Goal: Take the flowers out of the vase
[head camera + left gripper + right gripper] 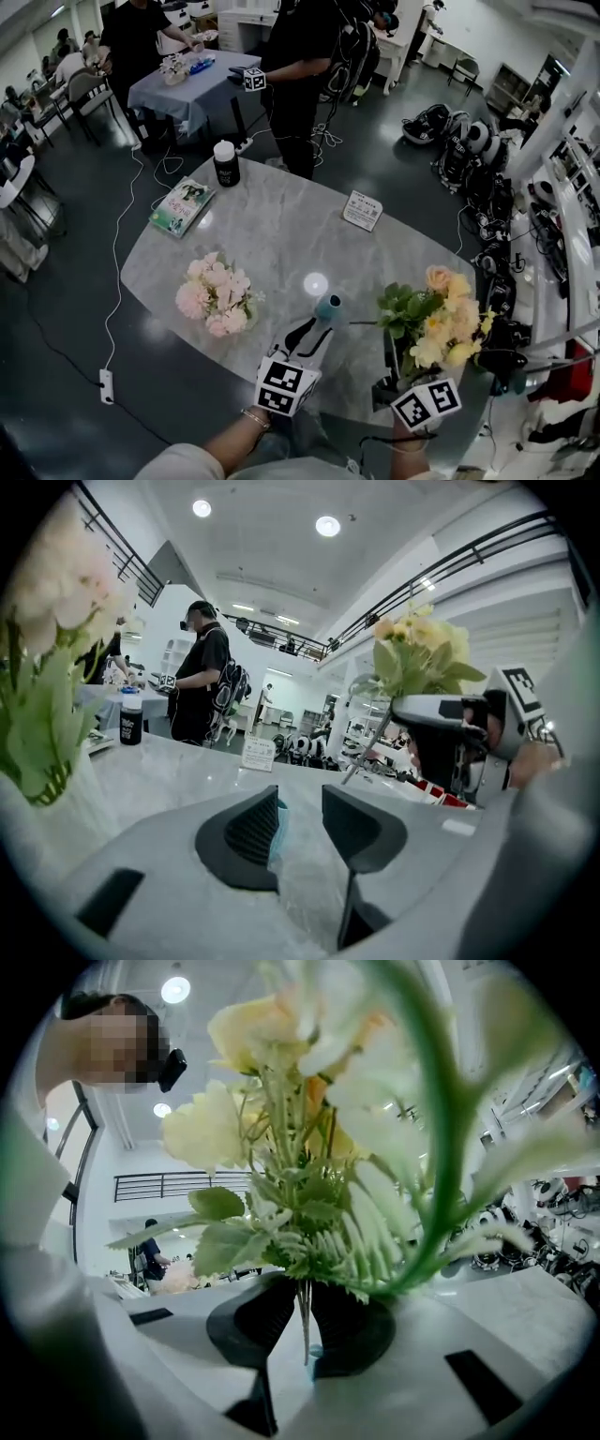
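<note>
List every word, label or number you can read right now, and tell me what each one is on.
No text can be read in any view.
Black bottle: pale print on its side, too small to read.
Book lying flat on the table: printed cover, too blurred to read.
White card on the table: lines of print, too small to read.
</note>
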`<state>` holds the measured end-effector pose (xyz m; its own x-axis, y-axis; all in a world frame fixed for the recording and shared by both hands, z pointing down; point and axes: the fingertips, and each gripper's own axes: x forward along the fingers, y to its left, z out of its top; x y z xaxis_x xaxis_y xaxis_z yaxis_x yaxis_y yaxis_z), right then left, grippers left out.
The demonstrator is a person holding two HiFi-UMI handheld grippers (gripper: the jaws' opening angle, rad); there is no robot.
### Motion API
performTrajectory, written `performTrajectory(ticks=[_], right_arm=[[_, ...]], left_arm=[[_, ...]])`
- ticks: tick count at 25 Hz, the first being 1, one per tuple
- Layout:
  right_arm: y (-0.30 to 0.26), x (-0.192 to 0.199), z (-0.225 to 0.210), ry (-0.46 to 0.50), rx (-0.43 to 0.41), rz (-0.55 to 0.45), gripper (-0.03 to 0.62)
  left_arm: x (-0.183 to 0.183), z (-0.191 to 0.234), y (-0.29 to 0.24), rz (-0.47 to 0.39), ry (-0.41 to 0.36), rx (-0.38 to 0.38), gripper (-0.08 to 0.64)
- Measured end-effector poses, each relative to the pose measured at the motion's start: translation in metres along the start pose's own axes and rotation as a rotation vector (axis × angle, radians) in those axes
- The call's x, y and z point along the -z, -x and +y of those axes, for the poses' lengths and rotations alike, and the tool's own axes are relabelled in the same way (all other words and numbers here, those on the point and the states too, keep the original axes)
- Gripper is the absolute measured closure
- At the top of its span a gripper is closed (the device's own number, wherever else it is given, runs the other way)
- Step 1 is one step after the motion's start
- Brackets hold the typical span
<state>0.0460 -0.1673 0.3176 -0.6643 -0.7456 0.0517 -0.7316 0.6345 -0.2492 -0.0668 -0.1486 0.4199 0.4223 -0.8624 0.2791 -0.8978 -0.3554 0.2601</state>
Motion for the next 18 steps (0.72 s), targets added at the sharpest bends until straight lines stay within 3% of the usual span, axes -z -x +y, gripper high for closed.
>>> performTrajectory(ticks=[10, 18], right_arm=[[0.051, 0.013, 0.030, -0.030, -0.003, 0.096, 0.541], [0.085, 0.027, 0.044, -0.056, 0.008, 0.135, 0.543]], left_arm=[[-0.024, -0.031, 0.058, -0.066, -0.040, -0.028, 0.494], [-0.024, -0.046, 0.084, -0.069, -0.065, -0.039, 0.539]])
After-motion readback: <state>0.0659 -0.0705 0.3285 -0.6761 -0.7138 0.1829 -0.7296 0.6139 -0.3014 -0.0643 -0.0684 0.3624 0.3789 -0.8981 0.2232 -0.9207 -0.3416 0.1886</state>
